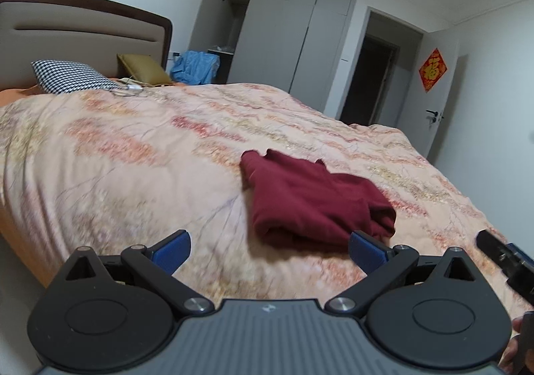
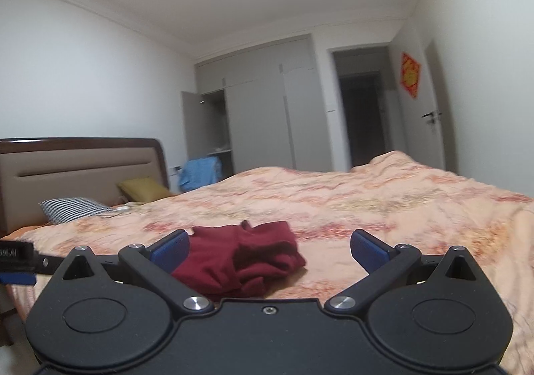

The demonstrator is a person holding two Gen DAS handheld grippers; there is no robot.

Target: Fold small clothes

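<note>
Hovering both grippers, left gripper (image 1: 268,250) and right gripper (image 2: 268,250), spread wide and empty, I see the folded dark-red cloth garment (image 1: 312,200) lying near me on the peach patterned quilt (image 1: 133,148), seemingly finished.

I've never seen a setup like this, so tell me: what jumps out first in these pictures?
A dark red garment lies folded in a bundle on the peach patterned bedspread, the one bold colour there. In front of it the left gripper and the right gripper both stand open, holding nothing. On the far door hangs a red diamond decoration.
</note>
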